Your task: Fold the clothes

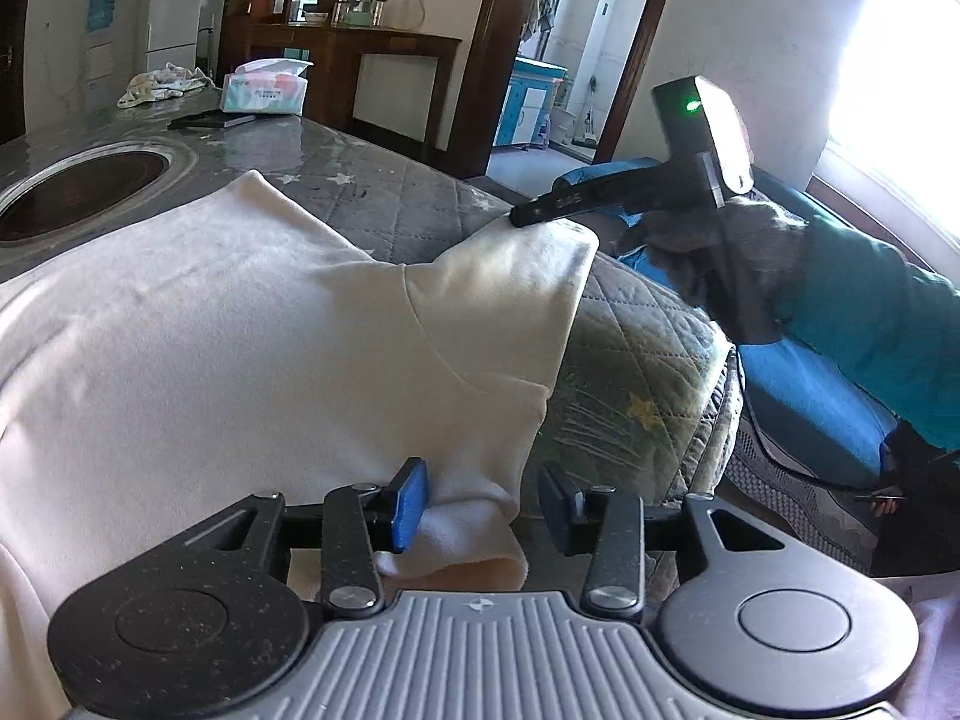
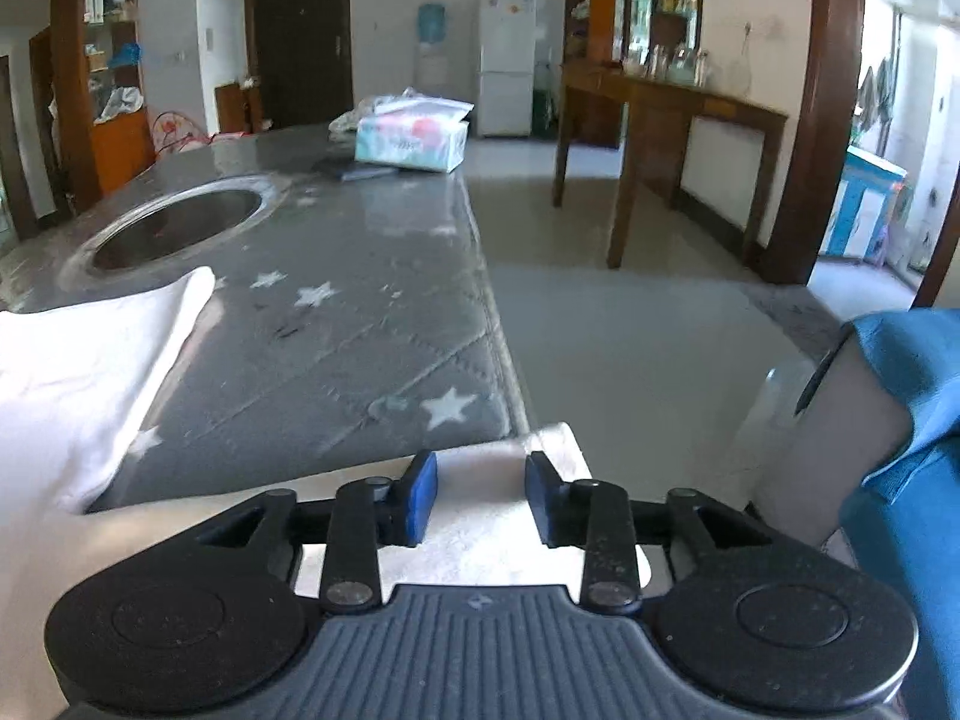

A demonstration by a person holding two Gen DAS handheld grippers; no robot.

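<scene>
Cream-white garment, soft and fleecy, lay spread over the quilted, star-patterned cover of the table, its near part hanging toward the person and one corner reaching up toward the round metal basin set in the tabletop. A tissue box stood well apart at the far end.

The left claw stood open, its blue pads either side of a cuff-like edge of the garment, the left pad touching the cloth but nothing pinched. The right claw was likewise open, with a fold of the same cloth lying between and under its pads; in the left wrist view the right claw's tip sat at a raised peak of fabric at the table's edge. Whether that peak was being lifted or had just been let go, I could not tell.

Both readings fit: two edges about to be taken up for a fold, or two edges just laid down. If a grasp was in hand, it would go best with each claw closing on one layer at a seam or cuff, both at matching points, so the cloth would carry over level and its edges line up without dragging the quilted cover.
</scene>
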